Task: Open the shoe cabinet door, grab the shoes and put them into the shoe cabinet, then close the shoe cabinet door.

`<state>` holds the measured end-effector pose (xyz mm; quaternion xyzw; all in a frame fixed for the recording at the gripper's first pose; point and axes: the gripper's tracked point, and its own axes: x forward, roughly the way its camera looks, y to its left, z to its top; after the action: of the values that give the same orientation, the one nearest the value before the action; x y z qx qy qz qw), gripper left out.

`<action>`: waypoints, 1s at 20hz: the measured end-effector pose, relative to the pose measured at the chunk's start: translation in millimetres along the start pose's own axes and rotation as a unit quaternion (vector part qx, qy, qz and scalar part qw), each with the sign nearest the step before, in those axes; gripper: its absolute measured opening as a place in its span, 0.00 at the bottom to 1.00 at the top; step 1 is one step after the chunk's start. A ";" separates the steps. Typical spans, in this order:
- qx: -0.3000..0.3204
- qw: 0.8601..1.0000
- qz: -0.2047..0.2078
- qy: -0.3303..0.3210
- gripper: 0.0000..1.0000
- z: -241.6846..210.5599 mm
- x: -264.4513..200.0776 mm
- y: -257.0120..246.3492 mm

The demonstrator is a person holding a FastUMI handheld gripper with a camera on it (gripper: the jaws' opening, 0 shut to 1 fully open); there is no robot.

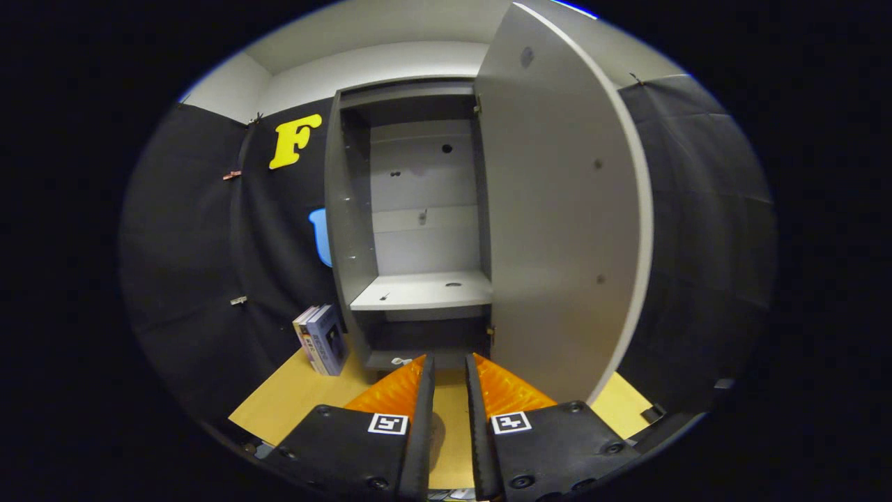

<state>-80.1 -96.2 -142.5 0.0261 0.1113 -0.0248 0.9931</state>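
Note:
The grey shoe cabinet (348, 209) stands straight ahead on the wooden table (293, 401). Its door (557, 209) is swung wide open to the right, edge-on towards me. Inside, a bare shelf (421, 289) crosses the middle, with a dark low compartment under it. A small white item (401, 361) lies at the front of the cabinet's floor. My gripper (449, 366) is low in front of the cabinet's base, just left of the door's lower edge. Its fingers stand a narrow gap apart with nothing between them and touch nothing.
A couple of boxed books (322, 339) lean against the cabinet's left side on the table. Black cloth walls close in the booth on the left and right. The table's front edge lies close below the fingers.

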 end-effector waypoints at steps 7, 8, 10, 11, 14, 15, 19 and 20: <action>-0.006 0.994 0.019 0.109 0.29 -116.1 44.1 41.9; -0.004 0.992 0.018 0.126 0.29 -132.2 49.7 44.2; -0.002 0.988 0.016 0.153 0.29 -164.1 60.1 49.2; 0.000 0.986 0.017 0.166 0.29 -179.7 64.0 53.1; 0.001 0.978 0.012 0.210 0.29 -230.0 74.0 60.2; -0.001 0.974 0.010 0.225 0.29 -246.6 76.5 62.8; -0.017 0.959 -0.005 0.283 0.29 -302.6 82.6 63.0; -0.018 0.955 -0.008 0.295 0.29 -314.4 85.2 62.0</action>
<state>-62.8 -20.0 -464.7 0.0131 0.3999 -0.0220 0.9162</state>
